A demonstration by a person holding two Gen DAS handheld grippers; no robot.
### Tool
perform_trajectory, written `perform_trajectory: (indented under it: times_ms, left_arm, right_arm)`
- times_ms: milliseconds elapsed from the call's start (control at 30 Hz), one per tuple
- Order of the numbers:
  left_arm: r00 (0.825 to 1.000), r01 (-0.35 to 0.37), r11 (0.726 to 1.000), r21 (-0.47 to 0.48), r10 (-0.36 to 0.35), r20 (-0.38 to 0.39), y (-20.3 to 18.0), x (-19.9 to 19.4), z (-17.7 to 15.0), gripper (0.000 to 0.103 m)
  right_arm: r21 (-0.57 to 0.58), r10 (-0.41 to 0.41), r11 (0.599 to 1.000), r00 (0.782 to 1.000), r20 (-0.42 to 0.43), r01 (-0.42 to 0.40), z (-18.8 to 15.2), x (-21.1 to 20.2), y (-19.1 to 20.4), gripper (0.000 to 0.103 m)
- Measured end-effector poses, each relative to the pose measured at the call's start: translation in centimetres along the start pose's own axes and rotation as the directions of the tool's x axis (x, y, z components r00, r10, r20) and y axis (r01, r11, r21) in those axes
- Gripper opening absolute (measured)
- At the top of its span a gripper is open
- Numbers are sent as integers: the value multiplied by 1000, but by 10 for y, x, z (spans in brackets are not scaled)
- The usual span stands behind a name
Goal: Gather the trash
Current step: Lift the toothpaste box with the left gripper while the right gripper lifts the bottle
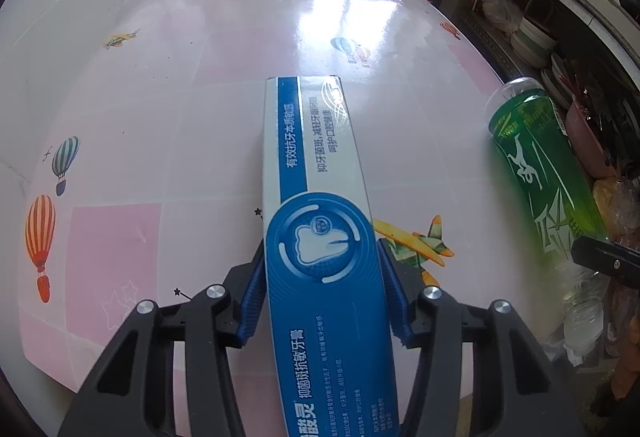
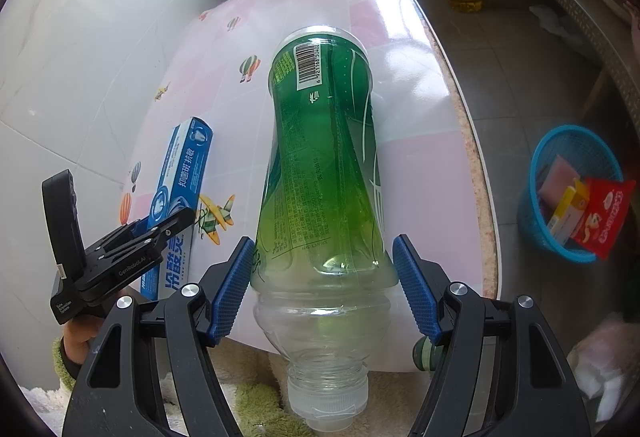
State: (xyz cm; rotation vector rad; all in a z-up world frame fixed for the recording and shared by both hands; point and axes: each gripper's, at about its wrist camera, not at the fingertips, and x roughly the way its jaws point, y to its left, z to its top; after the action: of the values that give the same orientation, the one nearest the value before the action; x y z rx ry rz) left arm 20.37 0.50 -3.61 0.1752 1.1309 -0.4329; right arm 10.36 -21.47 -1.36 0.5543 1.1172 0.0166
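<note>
1. Two grippers work over a pink table [image 1: 168, 125] printed with balloons and planes.
2. Nearest, the left gripper [image 1: 322, 277] pinches a blue-and-white toothpaste box [image 1: 316, 165], its blue pads [image 1: 252, 301] flat against the box's long sides; the box's far end reaches out over the tabletop.
3. The right gripper [image 2: 324, 289] brackets a green-labelled plastic bottle [image 2: 324, 157] lying on the table near its edge, cap toward the camera. The pads sit at the bottle's sides, but whether they press it I cannot tell.
4. Farther off, on the floor beyond the table edge, a blue basket [image 2: 538, 173] holds red and yellow packets.
</note>
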Motion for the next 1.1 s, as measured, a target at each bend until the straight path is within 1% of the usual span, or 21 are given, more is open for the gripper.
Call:
perform_trajectory:
  times_ms: [200,367,600,1100]
  left_arm:
    - [1000,4,1000,-5,-4,-1,2,-2,-3,49]
    - [1000,5,1000,-10,-5,0,2,-3,-2,50]
    - [1000,6,1000,-13,-6,0,2,-3,-2,50]
    - [1000,4,1000,-16,-4,2,1,-4,-2,50]
  right_arm:
    - [4,-30,1000,999,9,30,1,-1,0,66]
    - [14,-30,999,1000,1,30,2,2,3,67]
    - [18,-31,999,999,-15,31,3,8,5,71]
    - [16,-39,999,999,-29,39,7,19,8,72]
